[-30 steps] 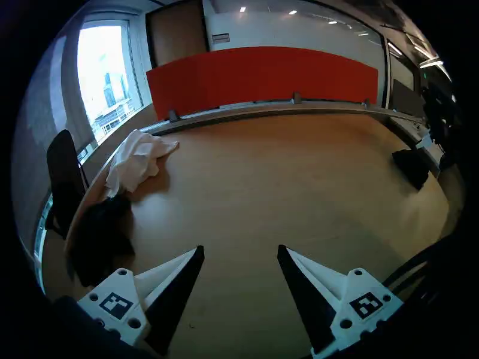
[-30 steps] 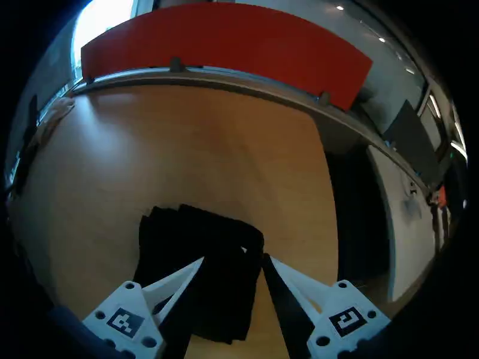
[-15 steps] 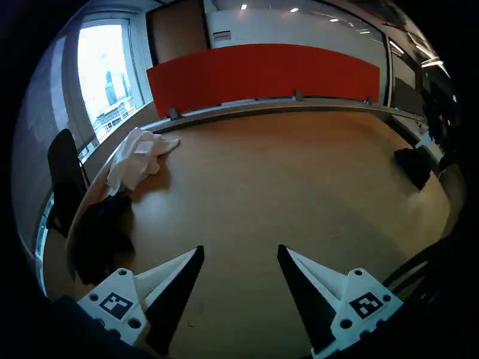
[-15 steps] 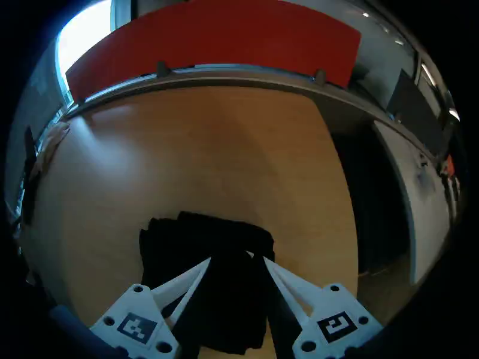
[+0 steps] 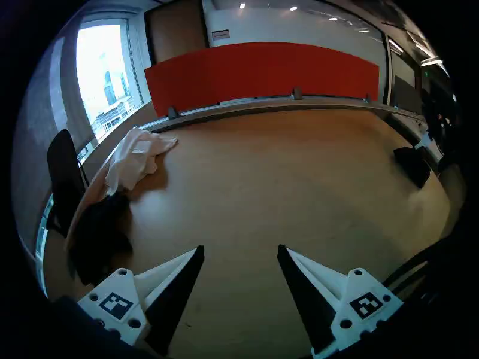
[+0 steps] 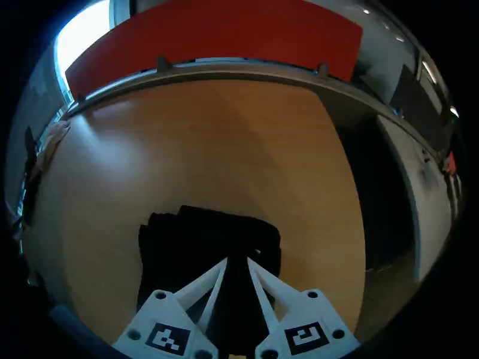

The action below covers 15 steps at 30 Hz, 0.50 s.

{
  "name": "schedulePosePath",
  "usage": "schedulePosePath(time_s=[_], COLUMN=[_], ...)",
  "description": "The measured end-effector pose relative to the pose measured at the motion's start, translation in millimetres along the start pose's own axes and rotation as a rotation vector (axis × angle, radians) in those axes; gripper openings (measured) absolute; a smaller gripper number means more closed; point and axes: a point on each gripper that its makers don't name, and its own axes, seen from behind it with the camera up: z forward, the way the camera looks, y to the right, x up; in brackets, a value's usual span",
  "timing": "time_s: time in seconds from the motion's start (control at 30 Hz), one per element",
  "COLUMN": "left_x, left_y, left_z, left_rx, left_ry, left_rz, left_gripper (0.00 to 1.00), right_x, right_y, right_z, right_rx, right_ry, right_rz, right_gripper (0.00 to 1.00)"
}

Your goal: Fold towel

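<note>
Black towel (image 6: 179, 239) pinched in right tongs (image 6: 238, 261); left tongs (image 5: 240, 248) hover, parted.

My left gripper (image 5: 239, 248) camera sits low over the near part of the table (image 5: 269, 167) and faces almost level across it to the red partition (image 5: 263, 72), with a window (image 5: 105, 78) on its left. My right gripper (image 6: 237, 260) camera tilts down more steeply, close above the black towel (image 6: 179, 239). Both views share the table, the partition and the pale cloth (image 5: 135, 158) at the left edge.
</note>
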Motion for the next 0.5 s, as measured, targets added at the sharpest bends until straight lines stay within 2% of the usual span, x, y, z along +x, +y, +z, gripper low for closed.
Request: schedulePosePath(time_s=[0.37, 0.5], left_x=[-1, -1], left_y=[1.0, 1.9], left_z=[1.8, 2.1], left_rx=[-0.004, -0.007], left_ry=[0.001, 0.003], left_rz=[-0.003, -0.001], left_gripper=[0.91, 0.91], right_x=[21, 27], right_y=[-4, -7], right_z=[-9.8, -13.4], right_rx=[-0.049, -0.055], right_ry=[0.095, 0.131], right_rz=[-0.127, -0.149], right_gripper=[0.05, 0.05])
